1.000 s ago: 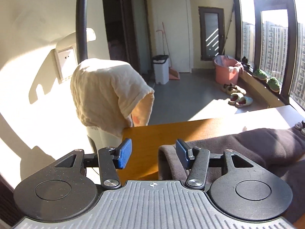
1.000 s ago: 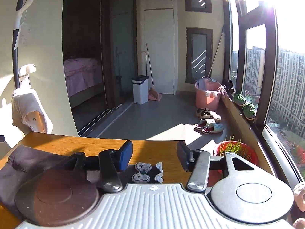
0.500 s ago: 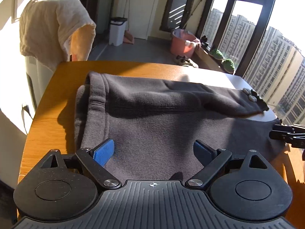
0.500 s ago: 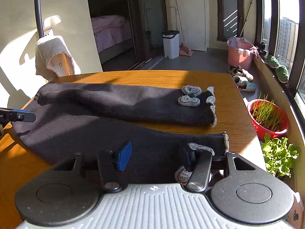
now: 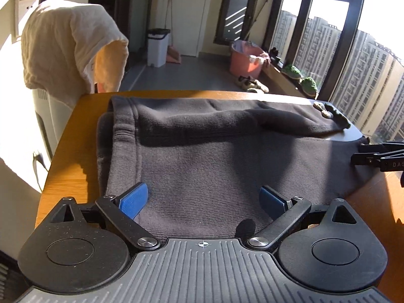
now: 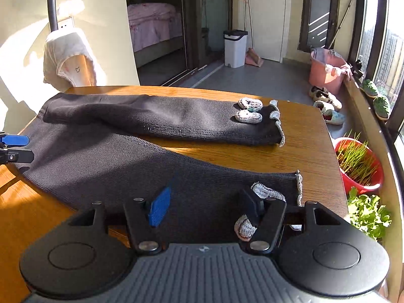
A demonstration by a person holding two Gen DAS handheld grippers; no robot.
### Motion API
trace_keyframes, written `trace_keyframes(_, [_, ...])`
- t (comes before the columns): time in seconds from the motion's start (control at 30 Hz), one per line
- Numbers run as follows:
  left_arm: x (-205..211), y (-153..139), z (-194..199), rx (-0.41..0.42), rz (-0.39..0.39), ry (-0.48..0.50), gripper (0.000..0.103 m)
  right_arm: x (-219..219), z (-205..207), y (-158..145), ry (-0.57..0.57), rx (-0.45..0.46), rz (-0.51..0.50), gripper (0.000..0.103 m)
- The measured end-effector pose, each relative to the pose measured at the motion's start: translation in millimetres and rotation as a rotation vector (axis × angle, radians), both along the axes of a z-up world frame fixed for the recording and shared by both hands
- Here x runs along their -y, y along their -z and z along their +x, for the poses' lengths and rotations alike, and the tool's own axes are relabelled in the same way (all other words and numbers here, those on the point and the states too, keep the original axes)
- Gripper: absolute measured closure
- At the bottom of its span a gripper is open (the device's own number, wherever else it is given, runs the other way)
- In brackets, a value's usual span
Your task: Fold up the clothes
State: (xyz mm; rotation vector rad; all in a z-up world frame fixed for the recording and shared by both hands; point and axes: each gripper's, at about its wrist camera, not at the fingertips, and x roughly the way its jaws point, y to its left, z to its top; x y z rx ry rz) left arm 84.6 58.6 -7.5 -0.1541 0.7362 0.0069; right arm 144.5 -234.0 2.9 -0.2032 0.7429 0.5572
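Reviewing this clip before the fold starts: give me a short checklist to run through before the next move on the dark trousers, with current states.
1. Dark trousers spread out on the wooden table: ok.
2. Left gripper open over the waistband end: ok.
3. Right gripper open over the near leg's cuff: ok.
4. Cloth actually between the fingers: cannot tell.
5. Far leg lying apart from the near leg: ok.
6. Small knitted pieces resting on the far leg, possibly loose: cannot tell.

We lose the dark trousers' near hem beneath the right gripper, whose body hides it.
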Motion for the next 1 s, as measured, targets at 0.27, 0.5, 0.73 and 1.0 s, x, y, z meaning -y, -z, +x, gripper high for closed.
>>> trace_keyframes(0.27, [8.1, 1.5, -5.4, 0.02, 0.021, -0.007, 0.0, -3.8, 9.5, -4.3, 0.067, 0.021, 0.032, 0.035])
trace_keyframes(0.5, [22.9, -12.6, -33.7, 0.071, 0.02, -0.086, 0.0, 15.8, -56.0, -17.9, 0.14, 0.091, 0.162, 0.002])
trace_keyframes(0.73, [66.9, -7.9, -72.3, 0.032, -0.007, -0.126, 0.0, 13.3, -104.9, -2.3, 0.237, -0.027, 0.211, 0.0])
trace_keyframes(1.0, [94.7, 6.8, -72.6, -0.02, 0.145, -0.203, 0.0, -18.9, -109.6, -0.7, 0.307, -0.03, 0.025, 0.0])
